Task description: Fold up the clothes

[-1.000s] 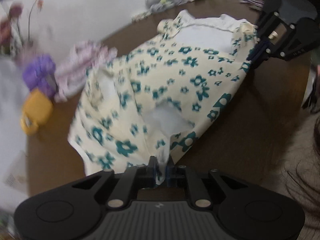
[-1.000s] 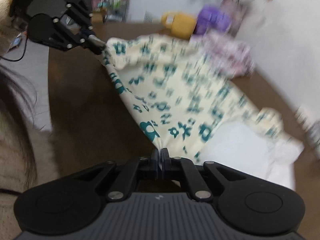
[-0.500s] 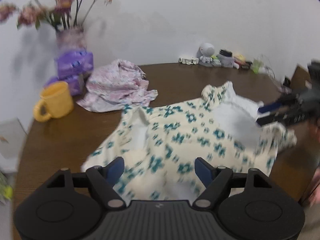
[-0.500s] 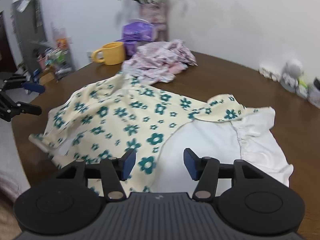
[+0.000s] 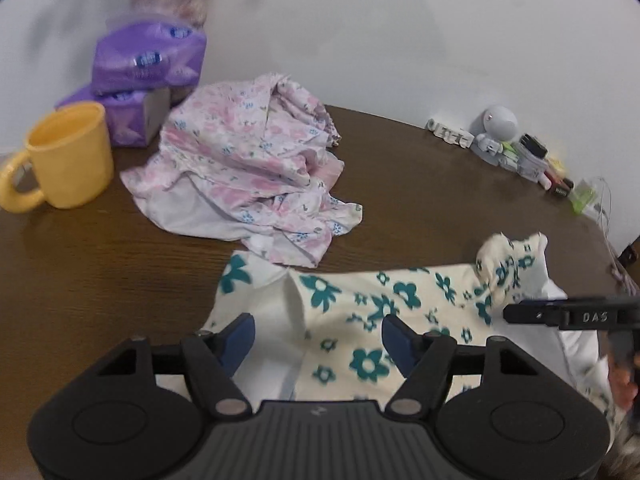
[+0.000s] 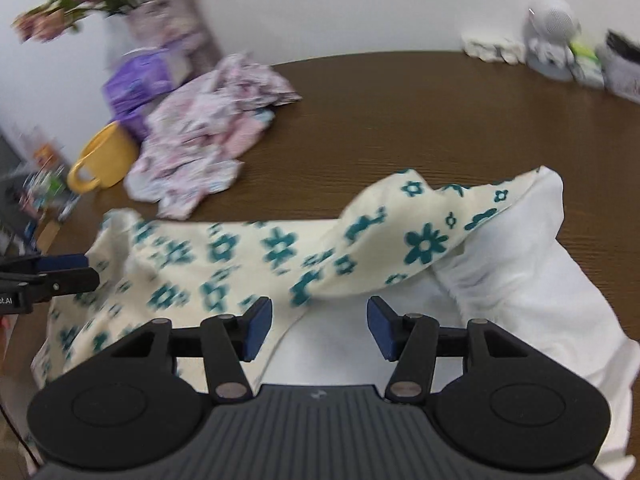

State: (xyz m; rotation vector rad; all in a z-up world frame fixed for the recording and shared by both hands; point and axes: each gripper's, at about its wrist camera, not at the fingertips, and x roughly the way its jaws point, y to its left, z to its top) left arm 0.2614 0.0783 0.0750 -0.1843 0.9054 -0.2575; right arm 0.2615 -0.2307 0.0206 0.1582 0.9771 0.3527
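Brown round table (image 5: pixel 420 184): most of the near half is taken by your work piece.

Cream garment with teal flowers (image 5: pixel 360 320): lies spread along the near edge, white lining (image 6: pixel 520 280) showing on its right end, where a printed flap (image 6: pixel 420 224) has flopped over and puckered. Not yet flat; the hem on the left side is rumpled too.

Pink floral garment (image 5: pixel 248 168): crumpled heap, far left, its near edge just beside the cream one. Waiting its turn, by my reading.

Yellow mug (image 5: pixel 68 156) and purple tissue packs (image 5: pixel 148 56): far left against the wall. Small clutter with a white figurine (image 5: pixel 498 128): far right. All well apart from the work.

Left gripper (image 5: pixel 316 340): fingers apart above the cloth, closing a little, pads not pressing on fabric. Right gripper (image 6: pixel 318 326): fingers apart, nothing pinched; cloth lies under the gap.

Step in hand, as I judge it: the cream piece has been laid down and let go, between folds.

Next move calls for you to smooth the flopped right flap, then pick two matching edge points, one per gripper, and carry them across evenly. Thin cloth will drag and bunch if one side leads.
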